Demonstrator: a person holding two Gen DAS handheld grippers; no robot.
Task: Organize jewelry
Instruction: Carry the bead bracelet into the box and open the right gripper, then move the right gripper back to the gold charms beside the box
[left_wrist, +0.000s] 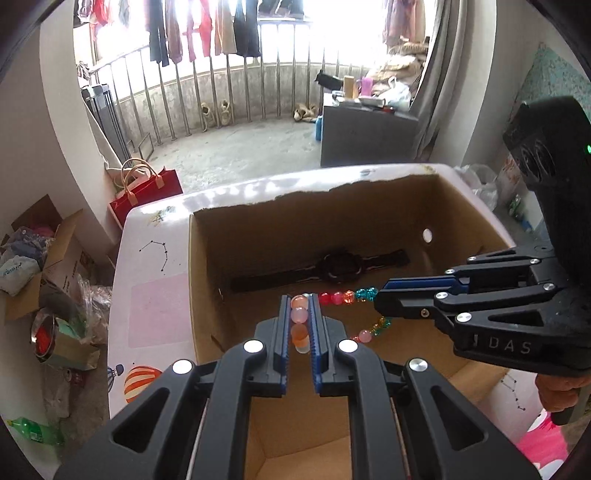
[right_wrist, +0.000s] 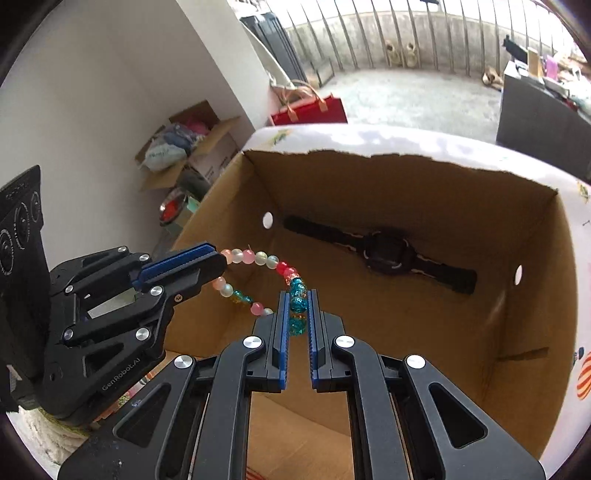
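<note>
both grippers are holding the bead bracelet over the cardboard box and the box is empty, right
Not quite: the cardboard box is not empty. A black watch lies on its floor, clear in the right wrist view. Both the left gripper and right gripper do hold the bead bracelet.

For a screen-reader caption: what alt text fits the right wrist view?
Both grippers, right gripper and left gripper, pinch a beaded bracelet above an open cardboard box; a black watch lies inside.
</note>
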